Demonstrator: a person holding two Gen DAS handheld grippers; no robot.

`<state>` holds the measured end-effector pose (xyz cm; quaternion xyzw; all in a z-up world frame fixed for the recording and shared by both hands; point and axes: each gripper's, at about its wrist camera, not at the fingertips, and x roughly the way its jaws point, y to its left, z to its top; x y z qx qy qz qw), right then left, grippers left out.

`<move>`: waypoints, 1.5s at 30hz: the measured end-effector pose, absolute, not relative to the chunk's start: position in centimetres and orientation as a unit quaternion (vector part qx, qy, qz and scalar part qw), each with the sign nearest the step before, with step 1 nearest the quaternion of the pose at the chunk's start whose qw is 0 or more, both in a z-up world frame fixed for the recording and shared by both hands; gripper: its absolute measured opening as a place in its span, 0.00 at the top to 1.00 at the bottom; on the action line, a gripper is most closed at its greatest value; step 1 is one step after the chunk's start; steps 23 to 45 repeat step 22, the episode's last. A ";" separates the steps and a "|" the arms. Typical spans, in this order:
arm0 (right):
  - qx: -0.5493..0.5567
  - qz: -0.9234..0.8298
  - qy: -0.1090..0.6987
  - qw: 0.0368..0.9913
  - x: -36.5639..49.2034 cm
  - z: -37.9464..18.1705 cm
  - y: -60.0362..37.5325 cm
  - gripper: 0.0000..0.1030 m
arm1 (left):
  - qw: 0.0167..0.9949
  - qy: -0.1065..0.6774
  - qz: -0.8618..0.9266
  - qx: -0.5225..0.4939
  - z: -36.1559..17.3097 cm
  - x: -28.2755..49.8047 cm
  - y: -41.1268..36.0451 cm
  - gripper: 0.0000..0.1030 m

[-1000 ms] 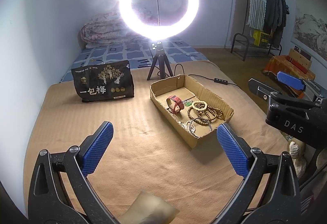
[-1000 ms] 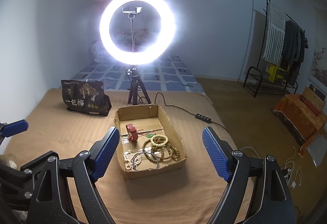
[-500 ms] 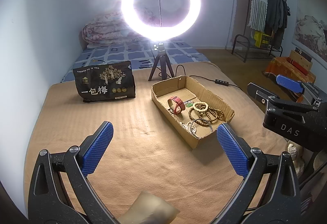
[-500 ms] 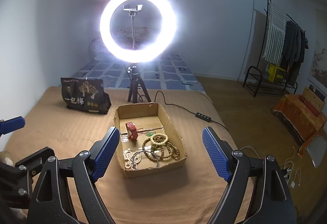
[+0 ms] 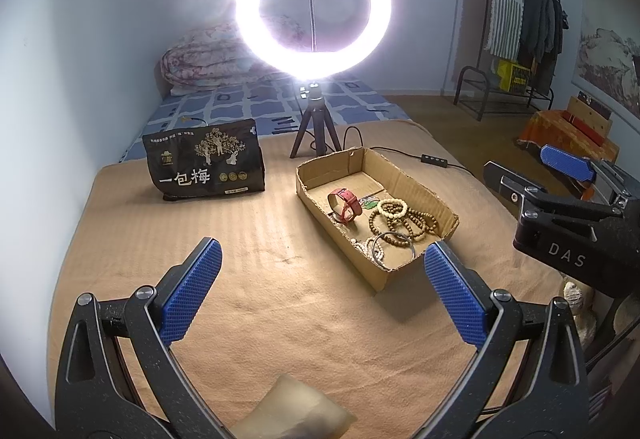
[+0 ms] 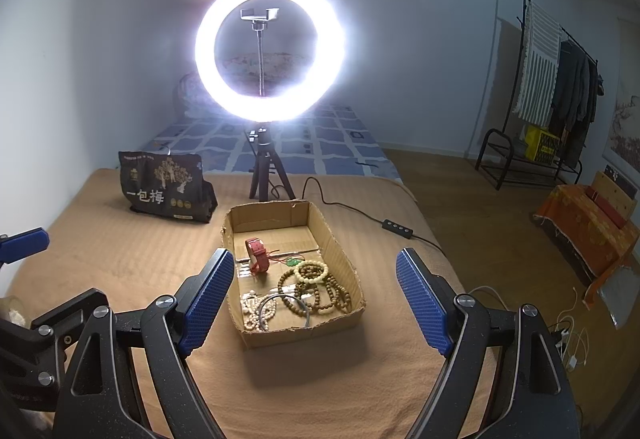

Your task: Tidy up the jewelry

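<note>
An open cardboard tray point(image 5: 340, 235) point(image 6: 304, 333) lies on the tan blanket. Inside it are a red watch strap point(image 5: 346, 205) point(image 6: 257, 255), a cream bead bracelet point(image 5: 394, 207) point(image 6: 312, 273), brown wooden bead strings point(image 5: 416, 225) point(image 6: 320, 295), a metal bangle point(image 5: 392, 245) point(image 6: 280, 309) and a green pendant point(image 6: 293, 261). My left gripper point(image 5: 323, 249) hovers open and empty, short of the tray and to its left. My right gripper point(image 6: 315, 257) is open and empty, its blue pads framing the tray from the near side.
A lit ring light point(image 5: 314, 11) on a small tripod stands behind the tray, its cable and switch point(image 6: 396, 227) trailing right. A black snack bag point(image 5: 204, 167) sits at the back left. A pale object point(image 5: 292, 415) lies below my left gripper. A clothes rack point(image 6: 560, 79) stands far right.
</note>
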<state>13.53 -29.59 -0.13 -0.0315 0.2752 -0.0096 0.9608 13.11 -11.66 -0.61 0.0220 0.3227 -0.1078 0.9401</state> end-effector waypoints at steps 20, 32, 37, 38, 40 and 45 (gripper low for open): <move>-0.040 -0.006 0.277 0.960 13.4 -0.3 -29.8 0.19 | 0.944 0.314 -0.101 0.025 -0.4 13.2 -11.4 0.00; -0.041 -0.004 0.277 0.960 13.3 -0.4 -29.8 0.19 | 0.944 0.313 -0.100 0.022 -0.4 13.1 -11.4 0.00; -0.041 -0.004 0.277 0.960 13.3 -0.4 -29.8 0.19 | 0.944 0.313 -0.100 0.022 -0.4 13.1 -11.4 0.00; -0.041 -0.004 0.277 0.960 13.3 -0.4 -29.8 0.19 | 0.944 0.313 -0.100 0.022 -0.4 13.1 -11.4 0.00; -0.041 -0.004 0.277 0.960 13.3 -0.4 -29.8 0.19 | 0.944 0.313 -0.100 0.022 -0.4 13.1 -11.4 0.00; -0.041 -0.004 0.277 0.960 13.3 -0.4 -29.8 0.19 | 0.944 0.313 -0.100 0.022 -0.4 13.1 -11.4 0.00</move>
